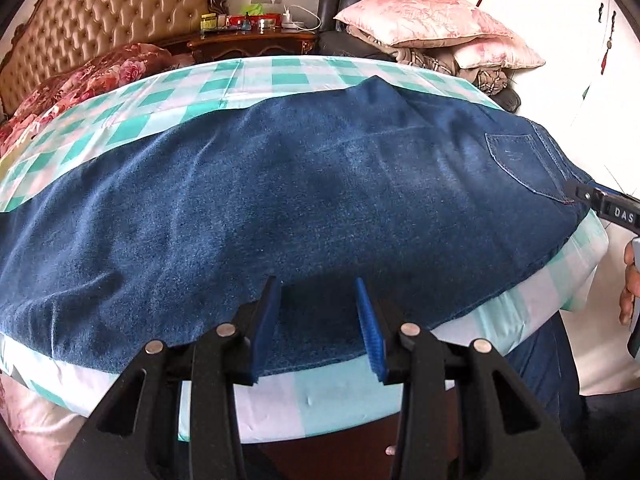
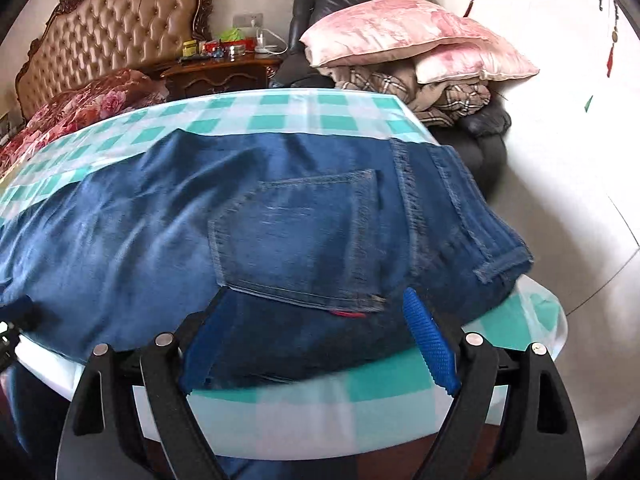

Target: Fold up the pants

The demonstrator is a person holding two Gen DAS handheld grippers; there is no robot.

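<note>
Blue jeans (image 1: 280, 200) lie spread lengthwise on a table under a teal-and-white checked cloth (image 1: 320, 392). Their waistband (image 2: 460, 208) is at the right end, and a back pocket (image 2: 296, 236) faces up. My left gripper (image 1: 316, 282) hovers over the near edge of the leg part. Its blue pads stand apart and the denim lies flat below them. My right gripper (image 2: 316, 294) is open wide over the near edge just below the pocket and grips nothing. The right gripper's tip (image 1: 600, 204) also shows in the left wrist view, near the pocket (image 1: 520, 160).
Beyond the table are a bed with a tufted headboard (image 2: 120, 36) and a floral blanket (image 2: 80, 108). There is also a cluttered nightstand (image 2: 224, 68), and a dark chair with pink pillows (image 2: 400, 36) stacked on it. A hand (image 1: 630, 288) is at the right edge.
</note>
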